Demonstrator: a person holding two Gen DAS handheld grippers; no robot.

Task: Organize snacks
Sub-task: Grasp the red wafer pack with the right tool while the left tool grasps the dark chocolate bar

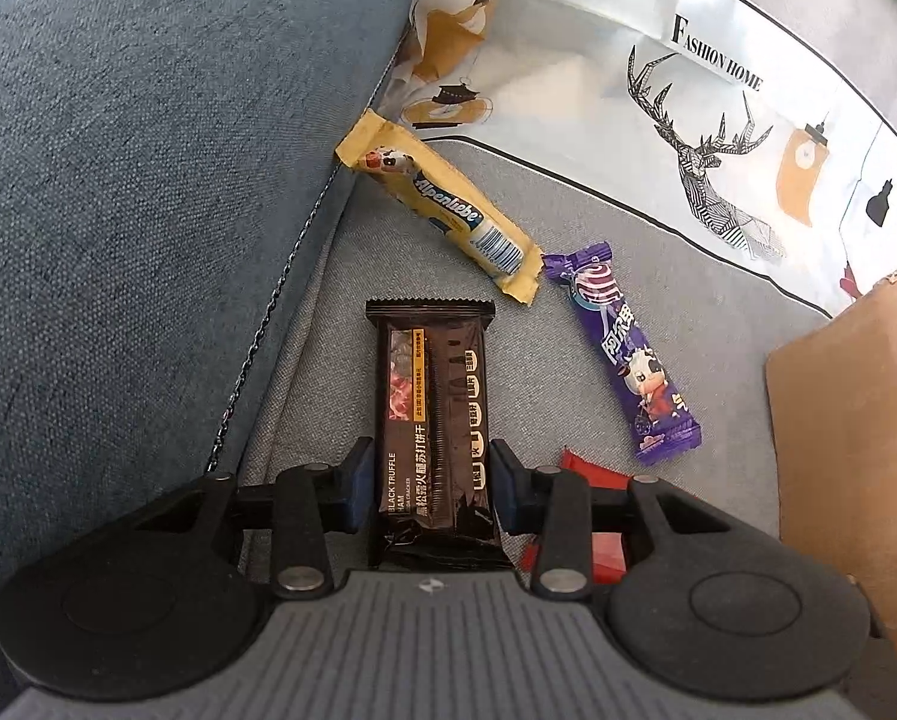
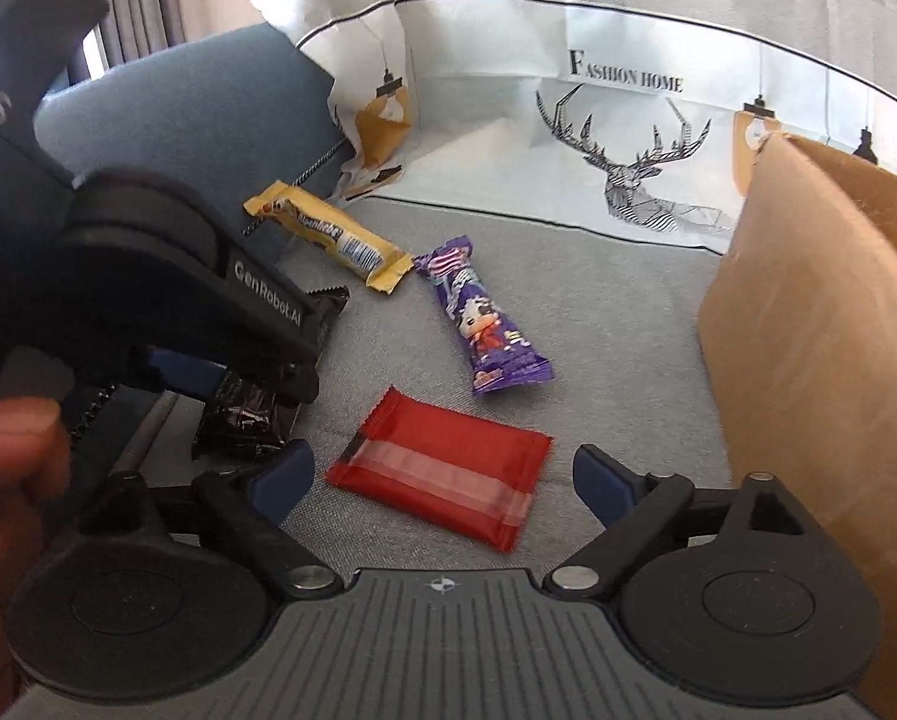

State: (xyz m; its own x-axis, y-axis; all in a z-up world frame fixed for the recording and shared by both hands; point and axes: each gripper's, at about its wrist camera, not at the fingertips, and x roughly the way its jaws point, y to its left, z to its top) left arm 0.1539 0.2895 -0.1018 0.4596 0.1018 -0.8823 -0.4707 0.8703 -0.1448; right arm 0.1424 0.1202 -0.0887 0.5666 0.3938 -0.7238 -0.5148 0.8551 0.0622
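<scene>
My left gripper (image 1: 430,483) is shut on a black cracker pack (image 1: 433,414), its blue pads pressed on both long sides near the pack's lower end. The pack also shows under that gripper in the right wrist view (image 2: 241,414). My right gripper (image 2: 442,477) is open, its jaws either side of a red snack pack (image 2: 442,471) lying flat on the grey sofa seat (image 2: 616,348). A yellow candy stick (image 1: 448,210) and a purple candy stick (image 1: 622,354) lie further back on the seat. The red pack's edge shows in the left wrist view (image 1: 598,474).
A brown cardboard box (image 2: 820,360) stands on the right. A blue sofa cushion (image 1: 118,210) rises on the left. A printed cloth with a deer (image 1: 718,162) hangs at the back. The left gripper's body (image 2: 166,288) and a hand (image 2: 4,468) fill the left of the right wrist view.
</scene>
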